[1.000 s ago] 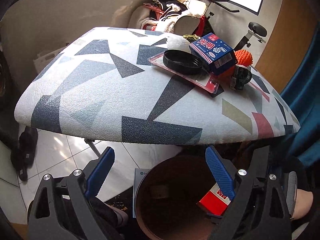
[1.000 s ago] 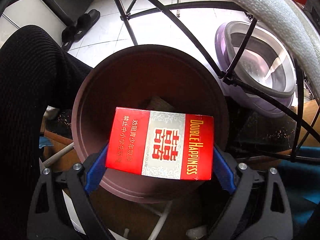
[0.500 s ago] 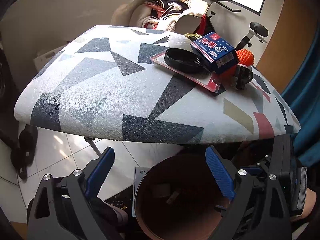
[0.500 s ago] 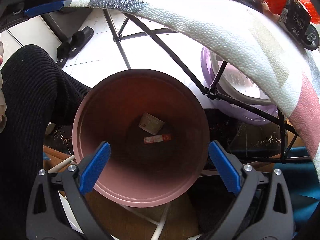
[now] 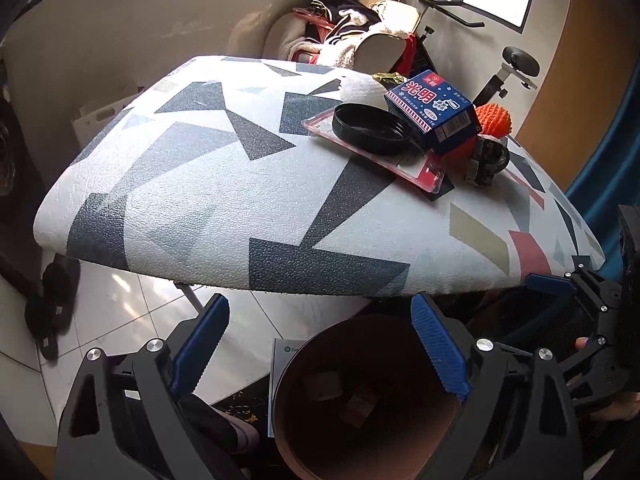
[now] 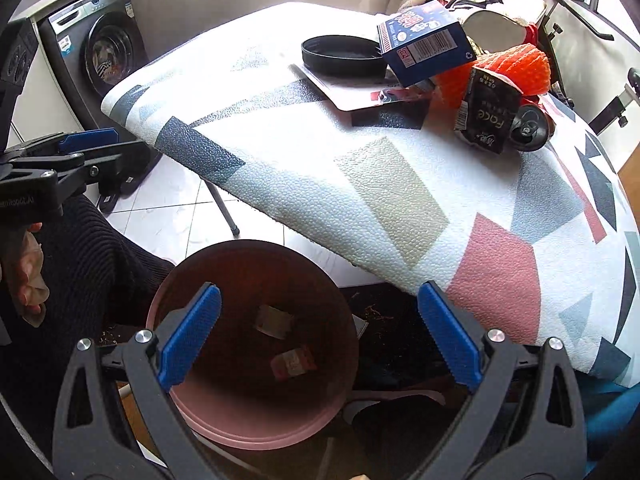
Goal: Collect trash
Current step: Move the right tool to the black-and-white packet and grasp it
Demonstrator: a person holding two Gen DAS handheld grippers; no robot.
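Observation:
A brown round bin [image 6: 200, 420] stands on the floor below the ironing board [image 6: 360, 168]; two small packs lie at its bottom, one of them the red pack [image 6: 294, 362]. The bin also shows in the left wrist view [image 5: 288, 432]. On the board lie a black lid [image 6: 340, 56], a blue box [image 6: 424, 46], an orange net [image 6: 516, 68], a crushed black can [image 6: 496, 118] and a flat red-edged card [image 5: 376, 156]. My right gripper [image 6: 320, 336] is open and empty above the bin. My left gripper [image 5: 320, 348] is open and empty, above the bin's rim.
A washing machine [image 6: 104, 56] stands at the left behind the board. Slippers [image 5: 52, 312] lie on the tiled floor. Clothes [image 5: 348, 40] are piled beyond the board. The person's leg in black [image 6: 88, 272] is beside the bin. A blue curtain [image 5: 608, 168] hangs at the right.
My right gripper opened and dropped the red cigarette pack into the bin, then rose and tilted up toward the board. My left gripper stayed nearly still.

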